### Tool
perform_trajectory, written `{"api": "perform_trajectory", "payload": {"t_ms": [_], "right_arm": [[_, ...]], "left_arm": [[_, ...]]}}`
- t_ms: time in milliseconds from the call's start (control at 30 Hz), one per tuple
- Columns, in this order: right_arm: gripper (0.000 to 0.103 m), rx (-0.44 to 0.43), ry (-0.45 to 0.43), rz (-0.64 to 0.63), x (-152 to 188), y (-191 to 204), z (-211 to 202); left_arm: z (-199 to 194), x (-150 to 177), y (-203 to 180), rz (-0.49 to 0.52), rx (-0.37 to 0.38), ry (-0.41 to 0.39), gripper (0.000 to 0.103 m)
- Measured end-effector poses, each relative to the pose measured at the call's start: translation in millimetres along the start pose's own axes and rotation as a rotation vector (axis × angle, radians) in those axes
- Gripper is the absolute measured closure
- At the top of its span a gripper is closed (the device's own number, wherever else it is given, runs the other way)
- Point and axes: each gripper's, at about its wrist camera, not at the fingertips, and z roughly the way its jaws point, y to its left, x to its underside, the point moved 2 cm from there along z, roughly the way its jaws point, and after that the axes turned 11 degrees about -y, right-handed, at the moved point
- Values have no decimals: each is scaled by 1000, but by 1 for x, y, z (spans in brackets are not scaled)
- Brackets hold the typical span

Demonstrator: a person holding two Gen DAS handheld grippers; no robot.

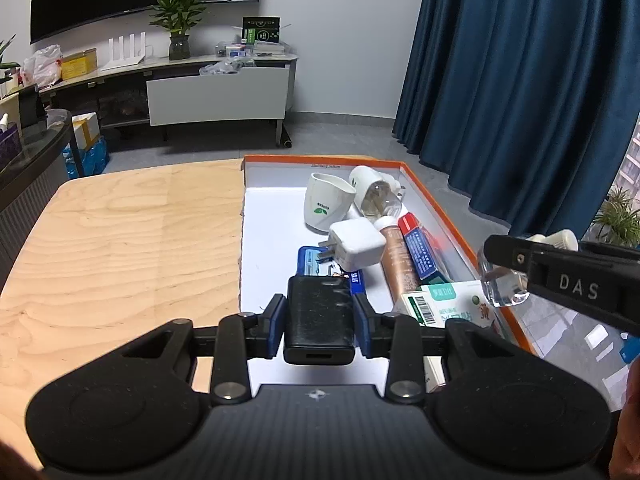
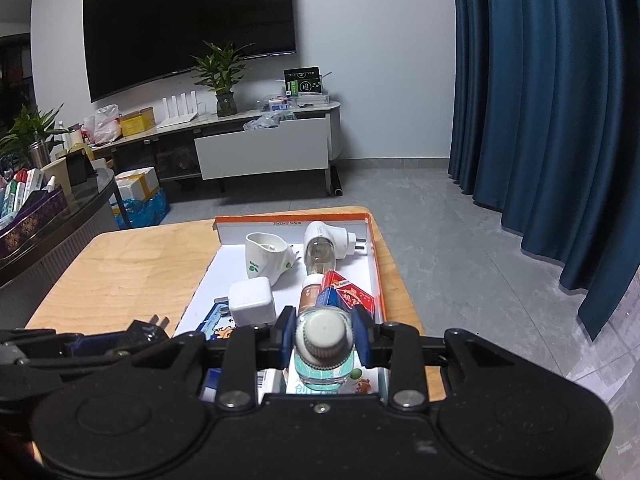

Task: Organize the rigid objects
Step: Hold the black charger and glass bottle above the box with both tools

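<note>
While both grippers hang over it, the table (image 1: 120, 240) holds a box (image 1: 436, 204) with orange edges and a white floor. That box sits on the right part of the table, reaching to its far edge.

Inside the box, at the far end, a white cup (image 1: 326, 204) lies on its side. Just beside it on the right lies a white plug-in (image 1: 374, 192) with a clear bottle stuck in it. Nearer, a white charger (image 1: 356, 244) rests partly on a blue pack (image 1: 316, 264). Right of the charger lie a tan tube (image 1: 398, 260) and a red and blue carton (image 1: 420, 252), side by side, touching. At the near end lies a green and white carton (image 1: 444, 304).

Now the tools. Closed on a black charger (image 1: 320, 316), the left gripper (image 1: 320, 320) squeezes it from both sides with its blue pads (image 1: 276, 324). That charger is up in the air, over the near left part of the box. Its metal prongs (image 2: 158, 322) point away, as the right camera shows.

Next, the right gripper (image 2: 325, 340) is closed on a small bottle (image 2: 325, 344), clear with a cream cap. This bottle hangs over the near right part of the box, above the green and white carton. From the left camera it shows near the box's right edge.
</note>
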Motion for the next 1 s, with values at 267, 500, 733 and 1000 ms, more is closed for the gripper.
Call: {"api": "perform_trajectory", "payload": {"t_ms": [267, 500, 733, 1000], "right_arm": [[65, 0, -1, -1, 0, 1, 2], [65, 2, -11, 3, 0, -1, -2], [65, 22, -18, 17, 1, -8, -5], [65, 23, -15, 20, 2, -7, -1]], "left_arm": [[0, 2, -4, -1, -6, 5, 67], [-2, 2, -8, 0, -6, -9, 67], [-2, 3, -7, -2, -4, -6, 67], [0, 2, -7, -8, 3, -6, 67]]}}
